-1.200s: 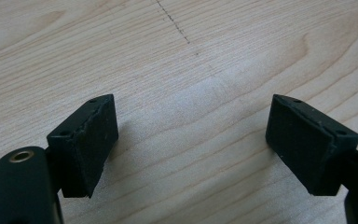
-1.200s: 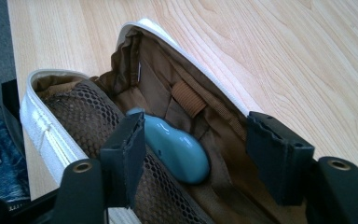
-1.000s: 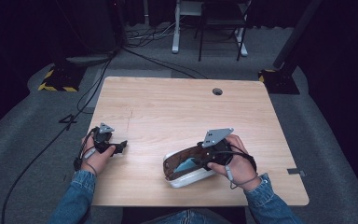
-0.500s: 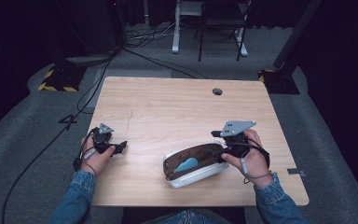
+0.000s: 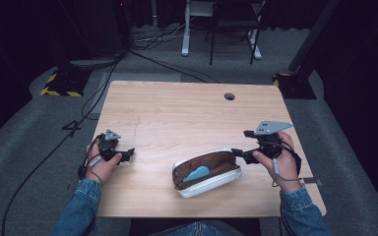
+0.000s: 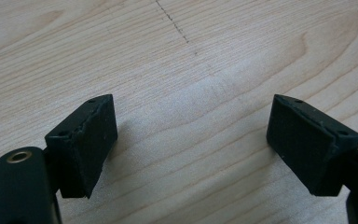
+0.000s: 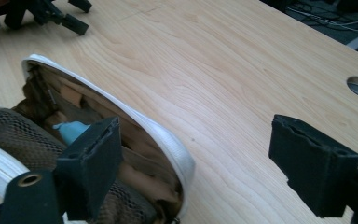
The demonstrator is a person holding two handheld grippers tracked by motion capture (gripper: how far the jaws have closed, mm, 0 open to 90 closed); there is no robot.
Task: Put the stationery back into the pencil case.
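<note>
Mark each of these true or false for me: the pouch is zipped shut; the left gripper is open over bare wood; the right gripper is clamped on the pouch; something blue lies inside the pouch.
1. The pouch is zipped shut. False: it lies open, its brown lining showing.
2. The left gripper is open over bare table. True.
3. The right gripper is clamped on the pouch. False: its jaws stand wide apart at the pouch's end.
4. A blue item lies inside the pouch. True.

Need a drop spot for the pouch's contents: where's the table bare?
Bare: the far half between the cable hole and the pouch, and the stretch between the left gripper and pouch. Crowded: the right gripper at the pouch's right end.
</note>
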